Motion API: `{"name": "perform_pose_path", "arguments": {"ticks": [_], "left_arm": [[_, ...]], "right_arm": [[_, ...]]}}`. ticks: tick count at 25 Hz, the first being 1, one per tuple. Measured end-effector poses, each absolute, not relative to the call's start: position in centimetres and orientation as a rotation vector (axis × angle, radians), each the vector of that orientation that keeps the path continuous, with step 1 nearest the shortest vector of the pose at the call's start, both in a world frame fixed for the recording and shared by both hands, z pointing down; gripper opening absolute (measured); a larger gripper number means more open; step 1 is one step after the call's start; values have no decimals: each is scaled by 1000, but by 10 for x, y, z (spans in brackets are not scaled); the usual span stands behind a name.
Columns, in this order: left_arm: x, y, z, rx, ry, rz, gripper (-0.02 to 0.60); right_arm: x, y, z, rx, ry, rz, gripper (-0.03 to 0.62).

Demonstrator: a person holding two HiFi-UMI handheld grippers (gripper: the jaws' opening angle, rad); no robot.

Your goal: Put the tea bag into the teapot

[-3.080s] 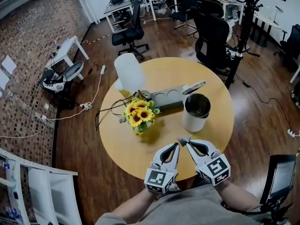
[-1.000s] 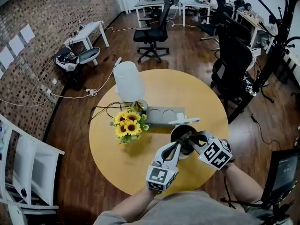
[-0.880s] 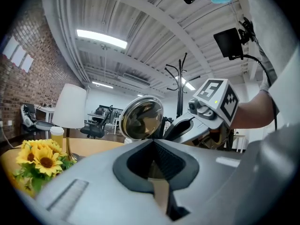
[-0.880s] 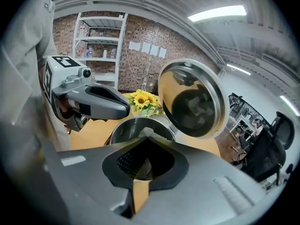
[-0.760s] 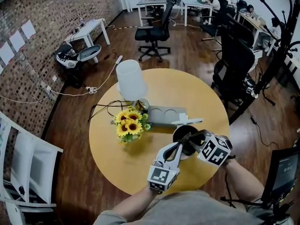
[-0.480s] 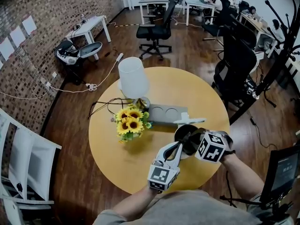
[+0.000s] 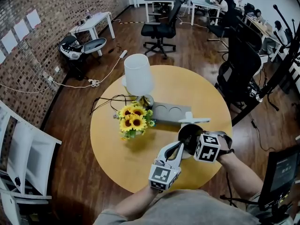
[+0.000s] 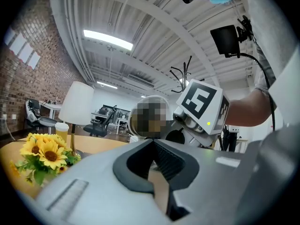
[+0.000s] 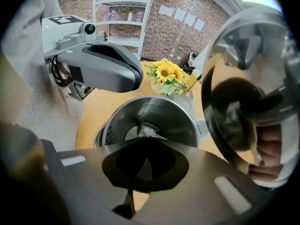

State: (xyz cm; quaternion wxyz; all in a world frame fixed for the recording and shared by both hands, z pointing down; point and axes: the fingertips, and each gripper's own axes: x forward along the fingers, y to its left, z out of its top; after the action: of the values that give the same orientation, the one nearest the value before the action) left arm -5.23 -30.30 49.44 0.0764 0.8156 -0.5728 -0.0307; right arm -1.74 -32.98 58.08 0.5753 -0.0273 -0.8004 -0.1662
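The steel teapot (image 7: pixel 183 131) stands on the round yellow table (image 7: pixel 112 158) with its lid (image 9: pixel 239 97) swung open to the right. My right gripper (image 7: pixel 191 137) reaches over the teapot's mouth and is shut on the white tea bag (image 9: pixel 146 131). In the right gripper view (image 9: pixel 143 140) the bag sits at the jaw tips, just above the teapot's open inside (image 9: pixel 154 114). My left gripper (image 7: pixel 180 146) rests just left of the teapot, shut with nothing in it. Its jaw tips (image 8: pixel 152 144) meet below the right gripper's marker cube (image 8: pixel 201 104).
A white lamp (image 7: pixel 138 74), a bunch of sunflowers (image 7: pixel 133 121) and a grey tray with two round holes (image 7: pixel 168 112) stand behind and left of the teapot. A black cable (image 7: pixel 105 104) trails off the table's left side. Office chairs (image 7: pixel 161 29) stand beyond.
My right gripper came up from the table's front edge and now hangs over the teapot's mouth, turned inward. The left gripper stayed close beside the teapot.
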Motion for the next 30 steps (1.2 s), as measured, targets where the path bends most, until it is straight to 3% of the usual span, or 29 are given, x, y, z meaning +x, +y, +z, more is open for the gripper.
{"name": "perform_pose_path", "arguments": {"ticks": [30], "left_arm": [[-50,-298,498,2447,-1715,-58,2]], "right_arm": [[-20,-330,583,-45,-1917,-357,31]]}}
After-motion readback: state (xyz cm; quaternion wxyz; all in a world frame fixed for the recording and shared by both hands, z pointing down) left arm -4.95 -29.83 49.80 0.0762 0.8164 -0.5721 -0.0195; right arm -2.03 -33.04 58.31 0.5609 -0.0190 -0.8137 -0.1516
